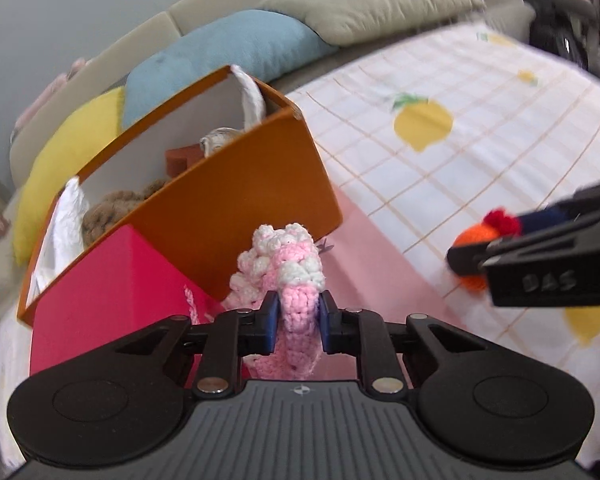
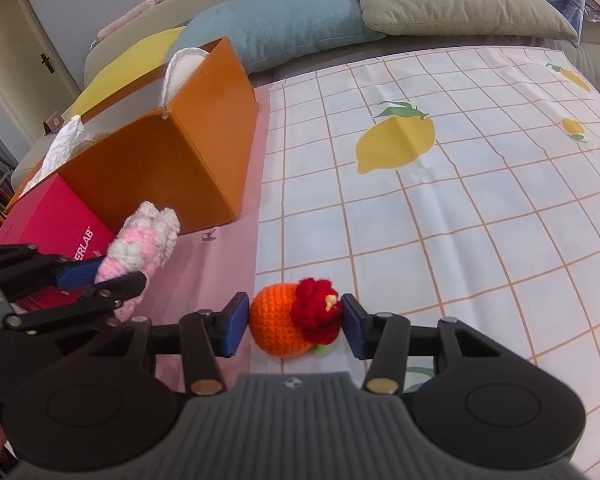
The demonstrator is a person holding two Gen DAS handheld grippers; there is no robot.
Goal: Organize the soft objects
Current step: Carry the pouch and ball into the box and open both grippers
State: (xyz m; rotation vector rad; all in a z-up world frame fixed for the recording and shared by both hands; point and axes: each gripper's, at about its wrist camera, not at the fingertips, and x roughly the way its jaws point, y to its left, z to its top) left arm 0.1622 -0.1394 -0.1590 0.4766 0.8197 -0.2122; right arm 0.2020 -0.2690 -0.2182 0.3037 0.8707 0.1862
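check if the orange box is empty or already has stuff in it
Not empty. Inside the orange box lie a brown fuzzy toy, a reddish block and white cloth.

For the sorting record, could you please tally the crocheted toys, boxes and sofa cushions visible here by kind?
Crocheted toys: 2 (pink and white toy, orange toy)
Boxes: 2 (orange box, pink box)
Cushions: 3 (yellow cushion, blue cushion, grey-green cushion)
Total: 7
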